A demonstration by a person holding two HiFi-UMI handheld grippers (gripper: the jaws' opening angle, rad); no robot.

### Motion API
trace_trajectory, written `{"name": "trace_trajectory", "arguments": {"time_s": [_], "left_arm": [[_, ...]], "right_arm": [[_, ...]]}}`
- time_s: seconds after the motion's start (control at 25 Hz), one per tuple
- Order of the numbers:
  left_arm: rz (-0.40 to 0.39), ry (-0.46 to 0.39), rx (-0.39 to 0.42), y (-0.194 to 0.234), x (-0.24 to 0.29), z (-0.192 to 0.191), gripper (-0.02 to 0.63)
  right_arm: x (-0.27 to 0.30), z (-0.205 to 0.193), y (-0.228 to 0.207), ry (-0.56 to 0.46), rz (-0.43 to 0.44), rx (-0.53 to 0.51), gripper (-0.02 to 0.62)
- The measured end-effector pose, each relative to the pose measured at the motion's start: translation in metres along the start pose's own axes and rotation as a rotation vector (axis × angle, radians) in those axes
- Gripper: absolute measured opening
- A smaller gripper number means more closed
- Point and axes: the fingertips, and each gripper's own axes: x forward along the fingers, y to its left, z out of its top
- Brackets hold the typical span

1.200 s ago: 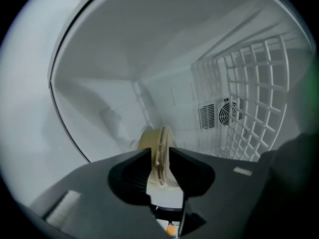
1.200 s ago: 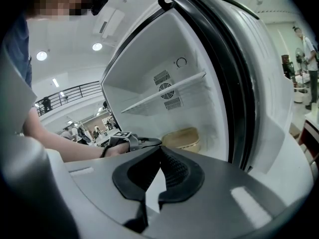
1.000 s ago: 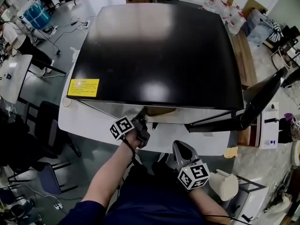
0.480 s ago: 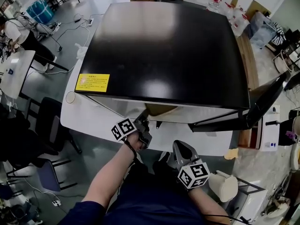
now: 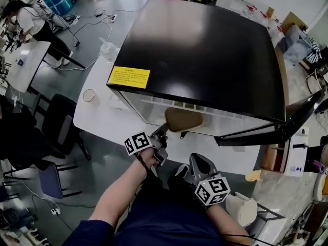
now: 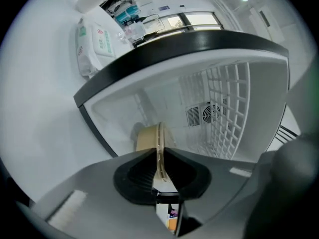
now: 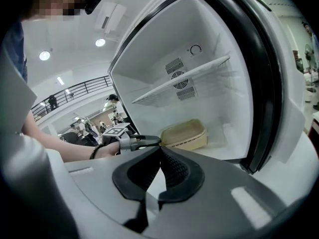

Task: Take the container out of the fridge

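Note:
A shallow tan container [image 5: 183, 119] pokes out of the open front of the black-topped fridge [image 5: 205, 50]. My left gripper [image 5: 163, 130] is shut on its near rim. In the left gripper view the thin tan rim [image 6: 160, 143] is pinched edge-on between the jaws, with the white fridge interior behind. The right gripper view shows the container [image 7: 185, 133] low on the fridge floor and the left gripper [image 7: 145, 142] at its left edge. My right gripper [image 5: 196, 160] hangs lower, close to my body, shut with nothing in it [image 7: 159, 151].
The fridge door [image 5: 287, 127] stands open to the right. A white wire shelf [image 7: 179, 86] spans the interior above the container. The fridge sits on a white table [image 5: 102, 111] with a paper cup [image 5: 89, 95] on it. A black chair [image 5: 56, 127] stands left of the table.
The container has slid further out of the fridge front with the left gripper shut on it. The head view has shifted. The right gripper has stayed put.

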Motion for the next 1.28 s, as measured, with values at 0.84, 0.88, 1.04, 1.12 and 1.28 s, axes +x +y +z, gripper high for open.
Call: {"name": "trace_trajectory", "arguments": {"time_s": [0.84, 0.88, 1.04, 1.12, 1.28], "left_arm": [[-0.034, 0.130, 0.077, 0.045, -0.124, 0.018, 0.051], [-0.031, 0.130, 0.077, 0.050, -0.132, 0.022, 0.051], [-0.006, 0.157, 0.094, 0.071, -0.159, 0.038, 0.051], [0.007, 0.179, 0.108, 0.080, -0.170, 0.045, 0.051], [0.004, 0.194, 0.117, 0.094, -0.190, 0.066, 0.051]], "right_arm": [[0.044, -0.017, 0.078, 0.079, 0.137, -0.064, 0.006], [0.046, -0.017, 0.083, 0.082, 0.144, -0.067, 0.006], [0.055, -0.019, 0.098, 0.091, 0.158, -0.078, 0.006], [0.059, -0.019, 0.101, 0.091, 0.154, -0.072, 0.006], [0.067, -0.021, 0.107, 0.091, 0.138, -0.059, 0.006]]}}
